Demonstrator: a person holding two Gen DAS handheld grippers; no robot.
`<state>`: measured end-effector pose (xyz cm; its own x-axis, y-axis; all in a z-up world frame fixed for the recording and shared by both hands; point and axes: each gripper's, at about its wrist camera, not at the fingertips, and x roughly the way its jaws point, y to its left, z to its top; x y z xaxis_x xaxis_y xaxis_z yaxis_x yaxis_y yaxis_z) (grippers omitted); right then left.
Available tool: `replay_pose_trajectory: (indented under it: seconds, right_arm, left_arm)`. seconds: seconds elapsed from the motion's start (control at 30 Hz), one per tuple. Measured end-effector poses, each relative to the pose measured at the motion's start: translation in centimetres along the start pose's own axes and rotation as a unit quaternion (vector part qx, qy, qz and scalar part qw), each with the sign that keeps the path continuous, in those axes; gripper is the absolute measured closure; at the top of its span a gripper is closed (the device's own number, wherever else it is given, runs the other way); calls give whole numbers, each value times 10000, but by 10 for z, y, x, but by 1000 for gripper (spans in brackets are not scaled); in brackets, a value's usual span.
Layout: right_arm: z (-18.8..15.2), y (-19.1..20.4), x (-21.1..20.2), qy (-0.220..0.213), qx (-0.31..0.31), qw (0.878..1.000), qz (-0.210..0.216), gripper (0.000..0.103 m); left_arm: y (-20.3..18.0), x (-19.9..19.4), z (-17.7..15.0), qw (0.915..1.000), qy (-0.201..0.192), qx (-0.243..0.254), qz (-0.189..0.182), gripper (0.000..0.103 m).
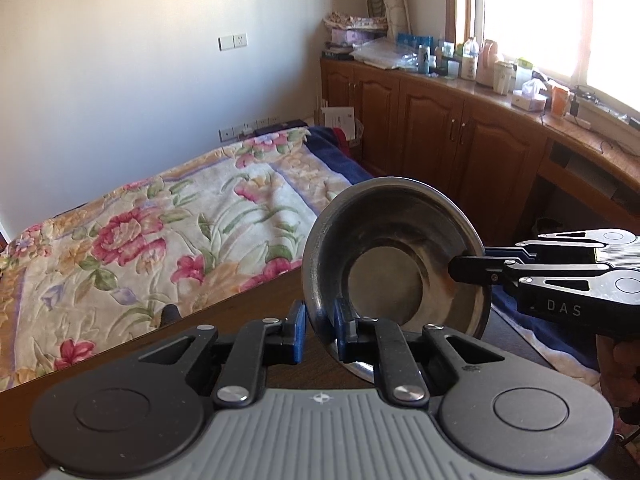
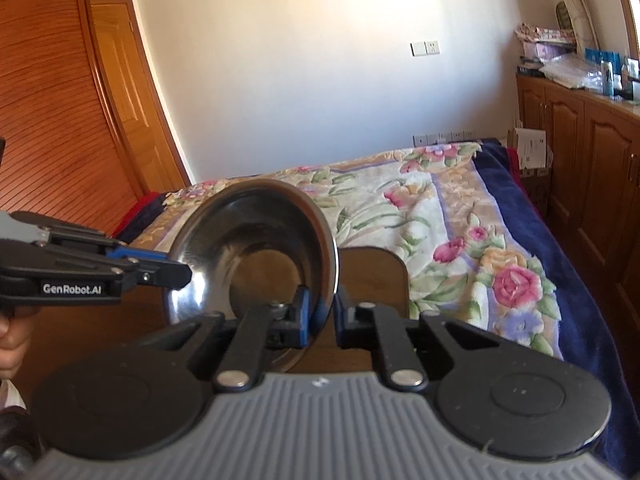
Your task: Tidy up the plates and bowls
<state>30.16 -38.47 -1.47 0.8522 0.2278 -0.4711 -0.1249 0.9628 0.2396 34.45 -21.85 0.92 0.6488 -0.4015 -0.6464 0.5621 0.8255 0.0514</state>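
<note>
A stainless steel bowl (image 1: 384,268) is held tilted on edge between both grippers, its hollow facing the cameras. My left gripper (image 1: 320,320) is shut on the bowl's lower left rim, one blue pad on each side of the metal. The right gripper (image 1: 472,266) comes in from the right and clamps the opposite rim. In the right wrist view the same bowl (image 2: 248,248) has its right rim pinched between the right gripper (image 2: 322,308) pads, while the left gripper (image 2: 176,266) grips it from the left. The bowl's bottom edge is hidden behind the fingers.
A dark wooden table (image 1: 240,320) lies under the bowl, and its far rounded end (image 2: 372,276) shows. Behind it is a bed with a floral blanket (image 1: 160,220). Wooden cabinets (image 1: 440,128) with a cluttered top run along the right wall. A wooden door (image 2: 60,120) stands at the left.
</note>
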Motion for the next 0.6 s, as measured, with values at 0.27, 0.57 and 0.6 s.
replay_pose_trajectory:
  seconds: [0.27, 0.57, 0.6]
  right_arm:
    - [9, 19, -23, -170, -210, 9996, -77, 89]
    - [11, 40, -42, -241, -410, 9988, -119, 89]
    - [11, 42, -44, -247, -421, 9987, -116, 89]
  left_arm:
    - [0, -36, -9, 9998, -207, -12, -30, 85]
    - [4, -75, -26, 9991, -409, -64, -45, 85]
    - [4, -79, -29, 9991, -422, -71, -47, 85]
